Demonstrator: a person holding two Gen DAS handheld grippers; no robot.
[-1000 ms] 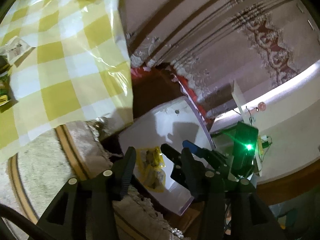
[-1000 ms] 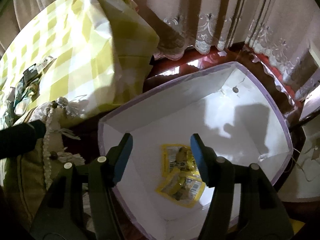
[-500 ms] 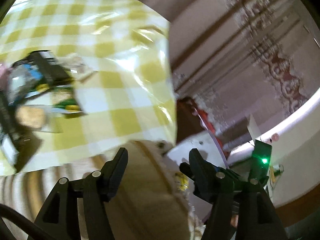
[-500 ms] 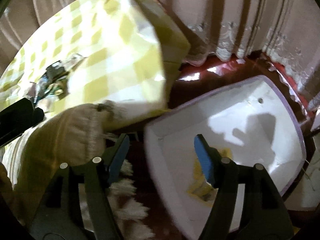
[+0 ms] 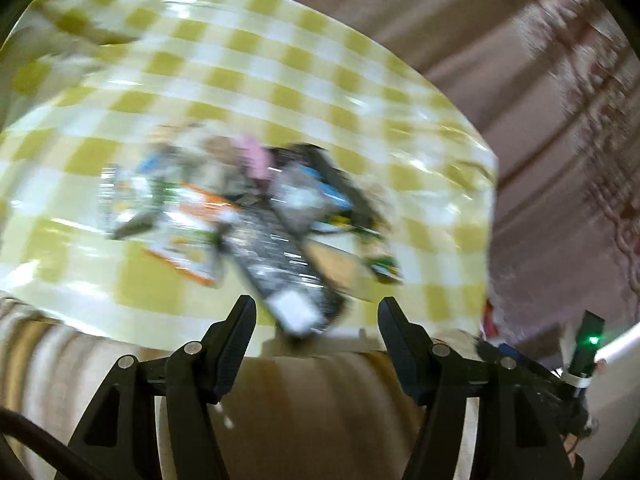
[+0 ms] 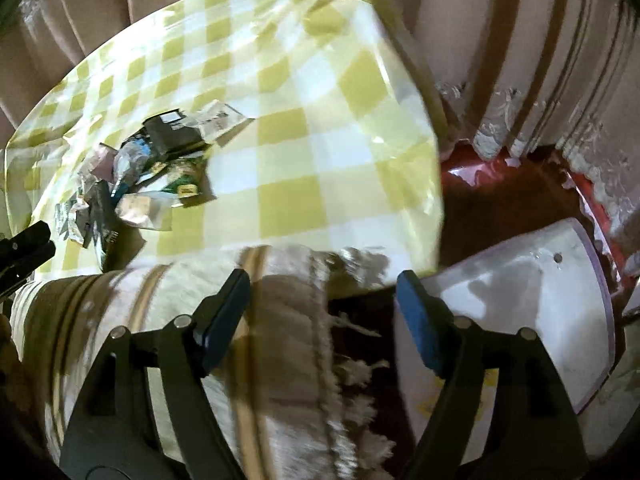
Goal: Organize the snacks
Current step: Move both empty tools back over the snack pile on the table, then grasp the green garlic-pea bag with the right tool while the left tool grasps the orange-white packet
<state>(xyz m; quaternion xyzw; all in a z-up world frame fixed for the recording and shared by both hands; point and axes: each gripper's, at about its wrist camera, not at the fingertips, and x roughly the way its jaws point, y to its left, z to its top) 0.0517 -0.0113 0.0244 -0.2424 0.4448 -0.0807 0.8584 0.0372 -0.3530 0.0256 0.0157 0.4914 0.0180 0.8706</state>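
Because both claws were empty, each stood spread with nothing between its fingers: the left gripper (image 5: 316,320) hung over the near table edge, and the right gripper (image 6: 324,300) sat nearer the floor, its jaws having just been opening wider with only air between them. Just beyond the grippers lay a fringed cushion (image 6: 240,320), pressed against the table's front. Low to the right stood the white box (image 6: 540,300), placed on the floor beside the table, probably so packets could be dropped in; a yellow packet (image 6: 488,380) showed dimly at its bottom. Farther off, on the checked cloth (image 6: 320,152), the snack pile (image 5: 248,216) lay heaped and unsorted, blurred in the left view, and I judged it the likely next target. Curtains (image 6: 520,40) hung behind
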